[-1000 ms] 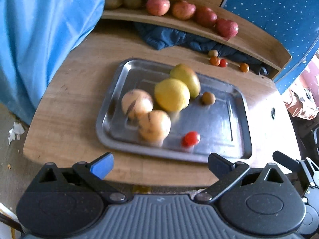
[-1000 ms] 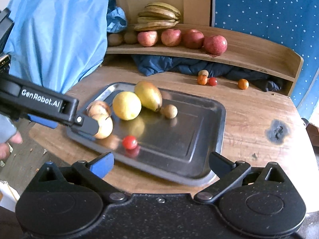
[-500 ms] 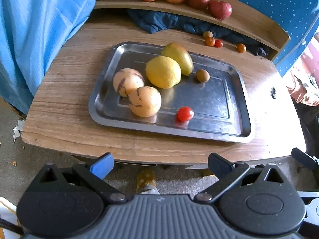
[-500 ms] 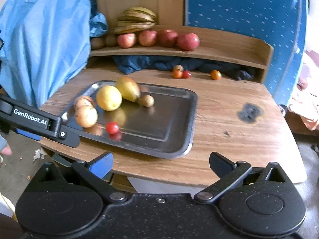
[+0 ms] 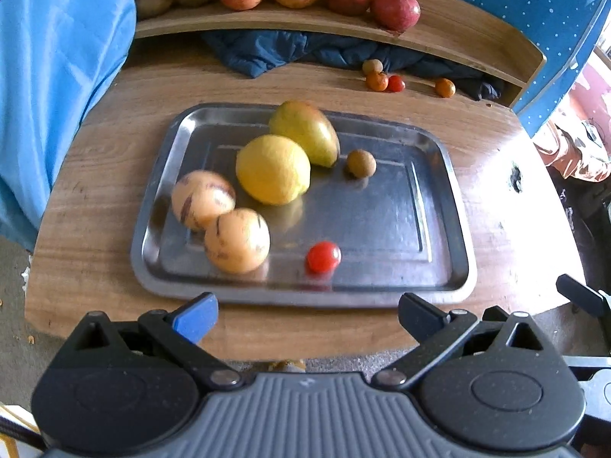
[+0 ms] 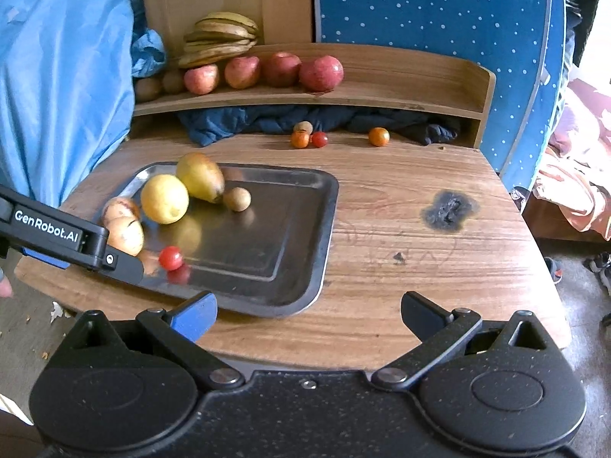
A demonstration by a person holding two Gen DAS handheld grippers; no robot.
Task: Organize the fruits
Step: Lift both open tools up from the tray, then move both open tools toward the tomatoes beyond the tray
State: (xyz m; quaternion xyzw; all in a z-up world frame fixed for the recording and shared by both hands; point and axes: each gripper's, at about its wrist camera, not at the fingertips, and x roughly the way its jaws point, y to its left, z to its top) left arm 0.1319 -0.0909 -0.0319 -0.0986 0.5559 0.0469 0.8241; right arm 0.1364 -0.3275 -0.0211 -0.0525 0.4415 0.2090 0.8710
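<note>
A steel tray (image 5: 450,206) (image 6: 324,229) on the wooden table holds a yellow lemon (image 5: 272,168) (image 6: 165,198), a green-yellow mango (image 5: 305,131) (image 6: 200,176), two striped pale melons (image 5: 236,239) (image 5: 201,199), a small brown fruit (image 5: 361,162) (image 6: 236,199) and a red cherry tomato (image 5: 324,256) (image 6: 170,257). My left gripper (image 5: 307,315) is open and empty at the tray's near edge; it also shows in the right wrist view (image 6: 110,263). My right gripper (image 6: 307,315) is open and empty over the table's front edge.
A back shelf (image 6: 382,87) carries red apples (image 6: 320,72), bananas (image 6: 219,38) and brown fruits. Small orange and red fruits (image 6: 305,137) (image 6: 379,136) lie on the table by dark blue cloth (image 6: 244,122). Blue fabric (image 6: 57,76) hangs at left. A burn mark (image 6: 448,212) is at right.
My left gripper has moved forward toward the tray's near edge again. My right gripper has shifted slightly closer to the table. Both stay open; the fruits have not moved.
</note>
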